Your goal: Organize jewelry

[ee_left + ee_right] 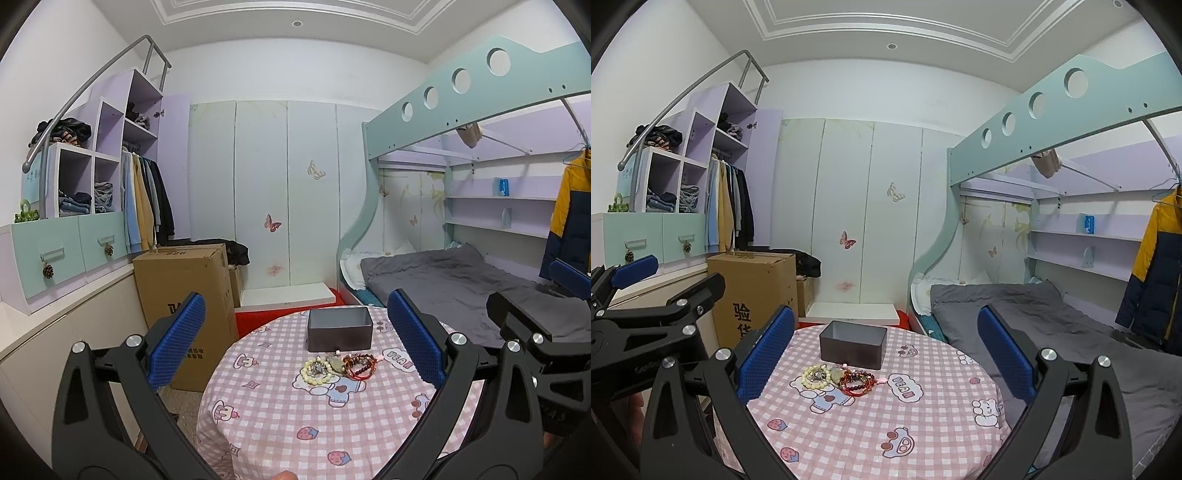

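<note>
Both grippers, left gripper [295,339] and right gripper [886,350], are spread and empty. Bracelet pile [338,366] lies centre frame, ahead of both, just before the grey box [340,328].

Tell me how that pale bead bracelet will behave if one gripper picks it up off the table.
The pale bead bracelet is a beaded loop, so it will probably sag. It touches the other bracelets, so it may drag them along. Its round beads look smooth and may slip.
</note>
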A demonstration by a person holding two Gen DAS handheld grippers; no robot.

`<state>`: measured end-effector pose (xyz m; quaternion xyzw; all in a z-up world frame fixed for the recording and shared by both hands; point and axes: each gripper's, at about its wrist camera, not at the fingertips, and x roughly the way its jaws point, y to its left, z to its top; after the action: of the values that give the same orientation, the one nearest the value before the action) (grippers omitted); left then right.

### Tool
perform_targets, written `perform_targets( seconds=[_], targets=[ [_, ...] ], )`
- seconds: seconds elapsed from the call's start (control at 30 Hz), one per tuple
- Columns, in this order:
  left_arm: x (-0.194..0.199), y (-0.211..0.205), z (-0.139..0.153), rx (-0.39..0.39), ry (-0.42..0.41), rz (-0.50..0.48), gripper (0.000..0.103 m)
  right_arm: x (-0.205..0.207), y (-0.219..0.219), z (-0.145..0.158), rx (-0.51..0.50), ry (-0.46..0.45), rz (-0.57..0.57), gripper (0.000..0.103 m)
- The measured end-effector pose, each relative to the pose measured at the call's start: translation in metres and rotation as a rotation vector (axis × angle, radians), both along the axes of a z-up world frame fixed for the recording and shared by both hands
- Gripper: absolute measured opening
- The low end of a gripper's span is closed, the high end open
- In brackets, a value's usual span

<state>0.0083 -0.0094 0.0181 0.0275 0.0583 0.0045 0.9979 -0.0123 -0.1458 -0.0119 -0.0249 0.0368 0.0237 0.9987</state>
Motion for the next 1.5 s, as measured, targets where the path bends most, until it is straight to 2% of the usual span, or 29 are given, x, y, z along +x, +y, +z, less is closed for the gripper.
perform_targets(
  seconds=[0.47,0.77,0.93,1.07,1.2,1.27,1.47,1.5],
  targets=[
    [0.030,-0.003,0.005,0.002,0.040,-0.007,0.097,0.023,-0.003,0.011,0.024,0.028,0.009,0.095],
    [0.076,-0.006,-0.015,0.033,0.128,-0.010,0.097,0.071,-0.003,-0.007,0.027,0.135,0.038,0.095],
    [0.109,-0.005,-0.036,0.031,0.227,-0.023,0.097,0.094,-0.002,-0.020,0.009,0.185,0.037,0.095],
    [0.140,0.001,-0.060,0.026,0.351,-0.044,0.097,0.119,-0.003,-0.037,0.003,0.253,0.023,0.095],
    [0.166,0.009,-0.092,0.013,0.480,-0.079,0.097,0.149,-0.008,-0.059,0.057,0.376,0.075,0.095],
    [0.176,0.013,-0.108,0.012,0.534,-0.086,0.097,0.163,-0.009,-0.073,0.053,0.444,0.086,0.095],
    [0.207,0.027,-0.154,-0.018,0.682,-0.114,0.097,0.188,-0.018,-0.106,0.030,0.572,0.016,0.095],
    [0.214,0.032,-0.161,-0.049,0.707,-0.120,0.097,0.193,-0.018,-0.111,0.038,0.584,0.018,0.095]
  ],
)
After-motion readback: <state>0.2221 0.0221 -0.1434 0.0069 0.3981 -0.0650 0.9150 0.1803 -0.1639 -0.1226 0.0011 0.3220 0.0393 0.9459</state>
